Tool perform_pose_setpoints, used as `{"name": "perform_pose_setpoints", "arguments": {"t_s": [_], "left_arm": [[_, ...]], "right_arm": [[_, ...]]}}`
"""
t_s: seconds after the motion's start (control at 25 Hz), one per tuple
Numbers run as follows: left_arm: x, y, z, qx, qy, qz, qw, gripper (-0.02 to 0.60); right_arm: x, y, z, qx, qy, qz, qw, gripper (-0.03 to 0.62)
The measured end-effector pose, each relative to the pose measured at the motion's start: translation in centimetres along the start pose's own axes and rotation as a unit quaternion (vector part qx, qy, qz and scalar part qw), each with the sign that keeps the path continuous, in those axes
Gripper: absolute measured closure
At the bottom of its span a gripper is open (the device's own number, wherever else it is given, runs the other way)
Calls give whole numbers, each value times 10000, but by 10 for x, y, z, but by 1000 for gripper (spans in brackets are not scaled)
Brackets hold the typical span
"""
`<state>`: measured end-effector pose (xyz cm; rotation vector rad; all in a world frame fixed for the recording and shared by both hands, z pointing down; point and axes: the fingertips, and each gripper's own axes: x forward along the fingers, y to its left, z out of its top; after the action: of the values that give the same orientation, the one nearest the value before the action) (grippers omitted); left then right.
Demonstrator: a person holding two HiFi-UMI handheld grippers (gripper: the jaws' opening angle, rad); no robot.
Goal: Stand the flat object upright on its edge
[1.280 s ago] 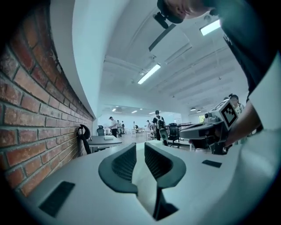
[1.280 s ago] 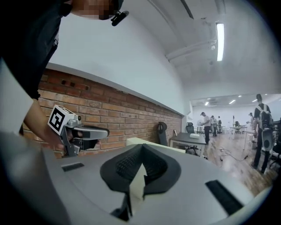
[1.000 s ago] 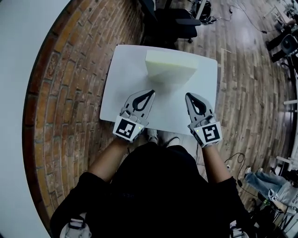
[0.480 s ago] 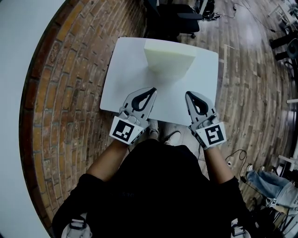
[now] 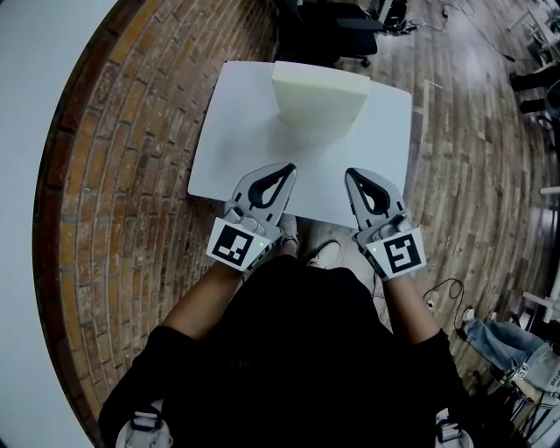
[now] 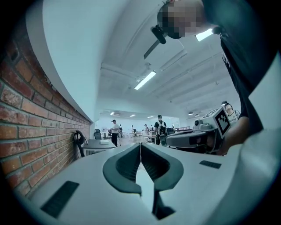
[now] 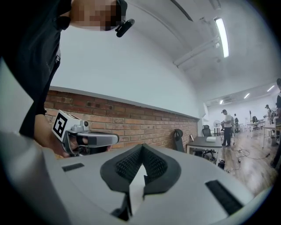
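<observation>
A pale cream foam slab [image 5: 317,101] stands upright on its edge on the far half of the white table [image 5: 236,149]. My left gripper [image 5: 289,168] hovers over the table's near edge, shut and empty, well short of the slab. My right gripper [image 5: 350,173] is beside it, also shut with nothing in it. In the left gripper view the jaws [image 6: 140,145] meet in a closed line, and the right gripper [image 6: 193,138] shows at the right. The right gripper view shows its closed jaws [image 7: 142,146] and the left gripper [image 7: 83,138]. Neither gripper view shows the slab.
A black office chair [image 5: 332,26] stands just beyond the table. Brick-pattern floor [image 5: 114,175] lies to the left and wood floor [image 5: 472,157] to the right. The person's shoes [image 5: 324,254] show below the table's near edge. Desks and people stand far off.
Both shut grippers have drawn back from the slab toward the table's near edge and risen a little. The slab stays standing where it was.
</observation>
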<state>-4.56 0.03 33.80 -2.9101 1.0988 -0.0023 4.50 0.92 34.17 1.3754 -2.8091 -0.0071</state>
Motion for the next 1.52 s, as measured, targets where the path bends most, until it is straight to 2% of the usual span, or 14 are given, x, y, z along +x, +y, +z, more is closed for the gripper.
{"name": "perform_pose_setpoints", "arguments": {"t_s": [1.52], "left_arm": [[0,-2,-10,73,82,-49,9999,561]], "right_arm": [[-2,4,-1,-37,21,-20,10000,589]]}}
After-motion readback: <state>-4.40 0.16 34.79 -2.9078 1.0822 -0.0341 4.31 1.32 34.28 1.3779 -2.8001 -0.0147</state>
